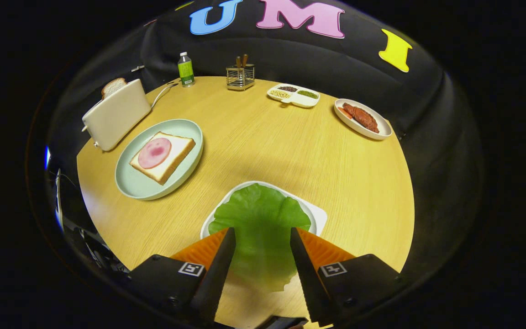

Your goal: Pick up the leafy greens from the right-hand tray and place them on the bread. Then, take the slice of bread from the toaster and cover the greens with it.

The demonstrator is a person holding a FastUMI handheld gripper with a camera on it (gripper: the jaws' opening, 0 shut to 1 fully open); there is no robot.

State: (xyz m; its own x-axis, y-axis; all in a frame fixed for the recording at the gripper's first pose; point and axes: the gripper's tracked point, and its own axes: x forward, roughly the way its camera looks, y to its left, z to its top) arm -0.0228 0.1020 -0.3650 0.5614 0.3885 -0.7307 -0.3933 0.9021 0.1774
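Observation:
A green lettuce leaf (pixel 263 214) lies on a white tray (pixel 318 214) close in front of me, its near end hanging over the tray's edge. My gripper (pixel 262 230) is open, with the leaf's near part between the two fingers and a gap on both sides. Beyond the fingers to the left, a pale green plate (pixel 139 185) holds a slice of bread (pixel 176 153) topped with a round of ham (pixel 154 153). Behind that plate stands a cream toaster (pixel 117 114) with a second bread slice (pixel 113 85) sticking out of its slot.
At the back of the round wooden table stand a green-labelled bottle (pixel 185 68), a wire utensil holder (pixel 240 75) and a divided dish of grains (pixel 294 95). An oval plate with meat (pixel 362 119) sits at the far right.

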